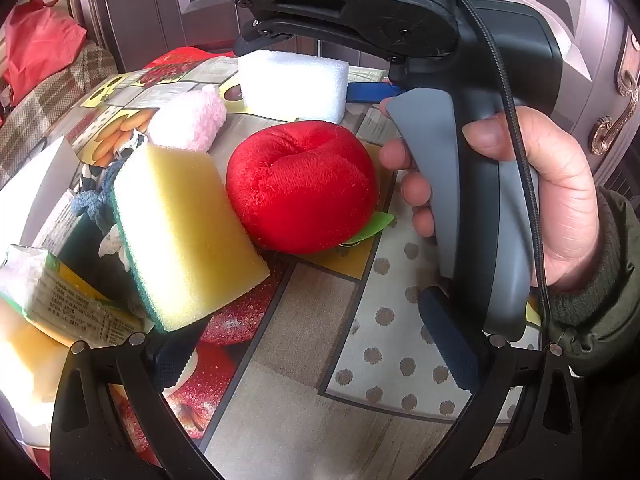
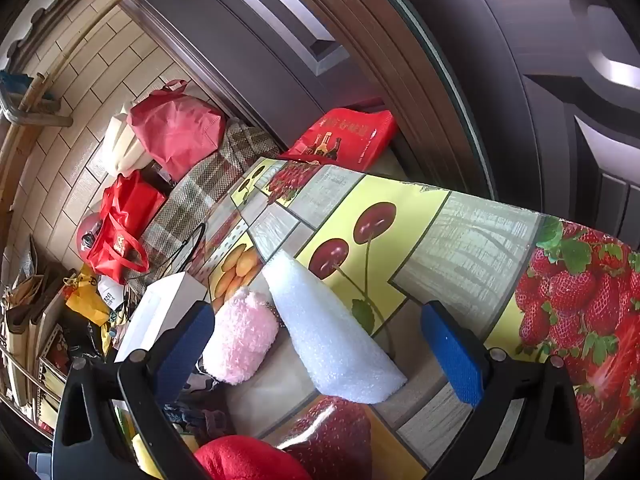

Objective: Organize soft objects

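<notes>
Right gripper (image 2: 316, 348) wide, straddling white foam block (image 2: 332, 332) | left gripper (image 1: 316, 344) wide, empty | foam likely light, squashy: pinch mid-sides gently on counter (image 2: 472, 248)

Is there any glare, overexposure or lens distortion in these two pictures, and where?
Left wrist view: the white foam block and the yellow sponge are bright, partly washed out; edges bend, corners dark. Right wrist view: glare shines on the glossy tablecloth; the door curves strongly.
</notes>
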{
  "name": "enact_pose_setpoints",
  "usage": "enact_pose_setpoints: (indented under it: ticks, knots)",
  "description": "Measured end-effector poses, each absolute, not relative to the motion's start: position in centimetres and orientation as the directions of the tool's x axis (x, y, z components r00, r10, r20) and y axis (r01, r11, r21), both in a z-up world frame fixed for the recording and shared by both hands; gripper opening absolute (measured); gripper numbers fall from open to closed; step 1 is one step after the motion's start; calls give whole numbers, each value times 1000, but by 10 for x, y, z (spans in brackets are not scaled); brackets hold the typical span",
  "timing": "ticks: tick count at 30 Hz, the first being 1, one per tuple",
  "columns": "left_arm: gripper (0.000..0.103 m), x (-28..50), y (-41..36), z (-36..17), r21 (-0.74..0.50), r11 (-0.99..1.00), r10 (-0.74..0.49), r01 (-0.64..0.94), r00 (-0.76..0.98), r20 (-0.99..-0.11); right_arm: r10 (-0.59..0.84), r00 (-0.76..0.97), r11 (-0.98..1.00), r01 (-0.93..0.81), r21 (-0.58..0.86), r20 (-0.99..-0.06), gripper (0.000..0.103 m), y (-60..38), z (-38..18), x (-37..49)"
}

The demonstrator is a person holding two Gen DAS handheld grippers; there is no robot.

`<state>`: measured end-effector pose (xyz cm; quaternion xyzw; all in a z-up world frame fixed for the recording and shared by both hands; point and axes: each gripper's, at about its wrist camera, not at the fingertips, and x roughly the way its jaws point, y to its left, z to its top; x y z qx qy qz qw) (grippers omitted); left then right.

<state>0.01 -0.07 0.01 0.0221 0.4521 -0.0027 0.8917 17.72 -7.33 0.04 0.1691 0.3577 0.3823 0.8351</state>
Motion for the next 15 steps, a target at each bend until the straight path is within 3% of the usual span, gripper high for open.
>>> enact_pose_setpoints:
  ticks: [15]
  knots:
    - [102, -2, -9, 4, 26, 999, 10, 18, 595, -804, 760, 451, 649, -518, 557, -467, 103, -74, 0, 177]
